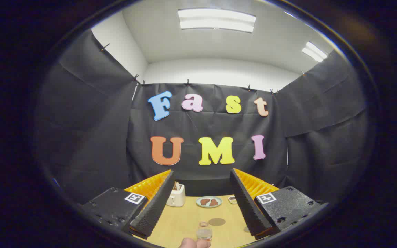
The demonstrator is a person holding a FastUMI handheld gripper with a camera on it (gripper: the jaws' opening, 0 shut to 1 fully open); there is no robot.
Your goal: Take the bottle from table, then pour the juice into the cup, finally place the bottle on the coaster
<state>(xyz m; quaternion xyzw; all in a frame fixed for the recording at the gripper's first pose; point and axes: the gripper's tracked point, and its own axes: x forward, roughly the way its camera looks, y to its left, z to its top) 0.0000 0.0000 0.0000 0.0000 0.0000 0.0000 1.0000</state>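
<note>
My gripper point(201, 172) is open, its fingers point(153, 206) spread wide and raised above a wooden table point(181, 224). Low between the fingers stands a small clear glass vessel point(204, 231); I cannot tell whether it is the cup or the bottle. A person's fingertips point(194, 243) touch the table just in front of it. Just beyond the vessel lies a flat round dark coaster point(216, 221). Nothing is between the fingers' pads.
At the table's far edge stand a white toaster point(176, 195) with a slice in it, a pale plate point(209, 202) with brown pieces, and a small dish point(232, 199). Black cloth walls close the booth on three sides.
</note>
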